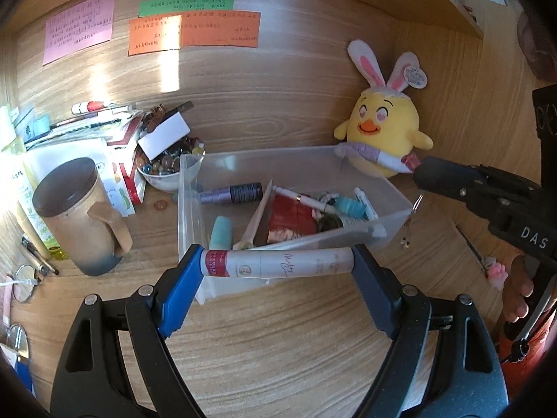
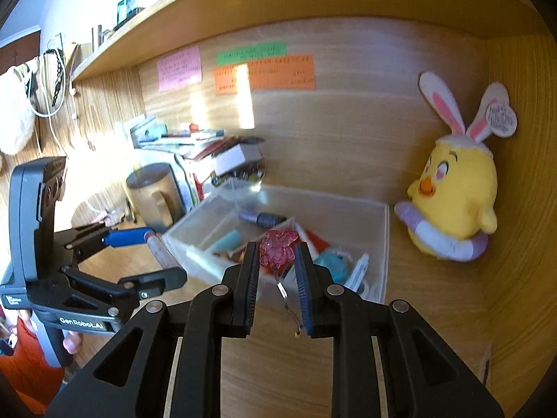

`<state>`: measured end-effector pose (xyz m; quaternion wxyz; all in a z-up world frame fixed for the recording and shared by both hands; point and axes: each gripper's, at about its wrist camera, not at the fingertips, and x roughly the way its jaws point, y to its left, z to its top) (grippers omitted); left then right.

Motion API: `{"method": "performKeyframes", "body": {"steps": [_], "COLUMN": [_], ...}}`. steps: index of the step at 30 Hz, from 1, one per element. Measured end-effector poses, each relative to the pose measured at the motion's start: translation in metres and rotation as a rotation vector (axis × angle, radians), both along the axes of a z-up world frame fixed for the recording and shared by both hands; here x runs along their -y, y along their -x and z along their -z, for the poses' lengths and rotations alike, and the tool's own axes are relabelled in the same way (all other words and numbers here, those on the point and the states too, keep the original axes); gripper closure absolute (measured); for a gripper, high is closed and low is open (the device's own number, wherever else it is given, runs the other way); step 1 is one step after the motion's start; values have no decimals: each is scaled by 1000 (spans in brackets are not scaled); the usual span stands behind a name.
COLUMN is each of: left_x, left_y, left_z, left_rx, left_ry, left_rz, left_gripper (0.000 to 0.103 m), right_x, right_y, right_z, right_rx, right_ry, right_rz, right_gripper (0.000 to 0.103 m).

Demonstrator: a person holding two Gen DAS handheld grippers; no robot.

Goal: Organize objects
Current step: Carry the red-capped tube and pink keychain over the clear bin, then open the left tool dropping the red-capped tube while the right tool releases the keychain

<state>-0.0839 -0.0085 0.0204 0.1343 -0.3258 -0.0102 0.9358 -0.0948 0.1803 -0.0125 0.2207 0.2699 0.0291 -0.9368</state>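
My left gripper (image 1: 278, 261) is shut on a white and red tube (image 1: 275, 264), held crosswise just above the near wall of the clear plastic bin (image 1: 188, 209). My right gripper (image 2: 277, 249) is shut on a pink translucent charm (image 2: 278, 247) with a thin chain hanging below it, held over the bin's (image 2: 379, 244) near edge. In the left wrist view the right gripper (image 1: 416, 170) comes in from the right beside the bin's far right corner. The bin holds a purple and black cylinder (image 1: 233, 193), a teal tube (image 1: 221, 231), a red card and several small items.
A yellow chick plush with rabbit ears (image 1: 381, 132) sits right of the bin against the wall. A brown mug (image 1: 78, 214), a bowl of beads (image 1: 163, 167) and stacked boxes and papers (image 1: 87, 129) stand to the left. Coloured notes (image 1: 195, 28) hang on the back panel. A shelf (image 2: 278, 7) runs overhead.
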Motion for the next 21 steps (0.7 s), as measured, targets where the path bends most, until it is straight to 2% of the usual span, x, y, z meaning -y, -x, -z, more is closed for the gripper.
{"method": "performKeyframes", "body": {"steps": [11,15,21], "left_x": [-8,-13,-19], "left_y": [36,49,62], "left_z": [-6,3,19], "left_rx": [11,42,79], "left_ry": [24,36,54], "left_rz": [-18,-16,-13], "left_gripper": [19,19,19], "right_x": [2,7,12], "right_y": [29,43,64], "right_z": [-22,-15,11], "right_rx": [-56,-37,43], "right_ry": [-8,-29,-46], "right_rz": [35,44,31], "right_gripper": [84,84,84]}}
